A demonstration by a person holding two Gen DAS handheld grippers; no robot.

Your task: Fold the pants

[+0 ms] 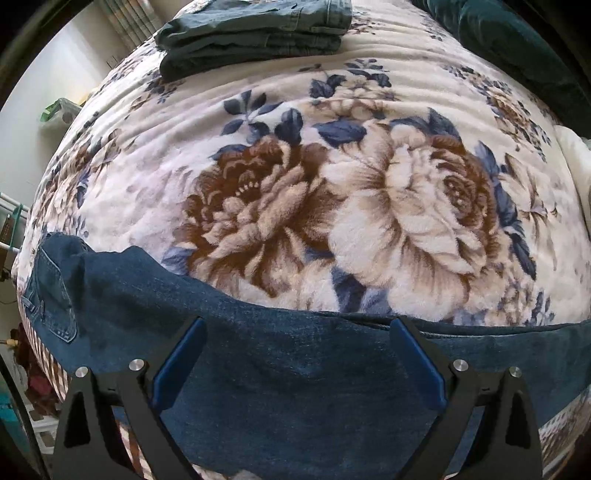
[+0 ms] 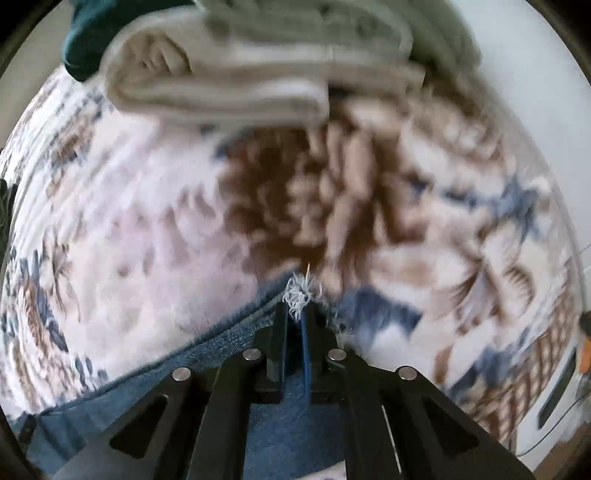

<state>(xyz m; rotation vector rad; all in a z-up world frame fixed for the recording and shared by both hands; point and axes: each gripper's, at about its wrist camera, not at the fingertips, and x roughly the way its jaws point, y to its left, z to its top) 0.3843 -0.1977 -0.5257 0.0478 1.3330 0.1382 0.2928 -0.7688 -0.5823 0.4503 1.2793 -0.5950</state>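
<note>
**Jeans on the blanket, one frayed hem pinched**

Left wrist: hovering with left claw spread wide over jeans lying along the near edge of the floral blanket; folded pants sitting far behind.

Right wrist: pinching the frayed hem in the closed right claw; blurring past folded towels.

Floral blanket covers the bed. Folded dark green garment lies at its far edge. Folded beige towel rests on the blanket.
</note>
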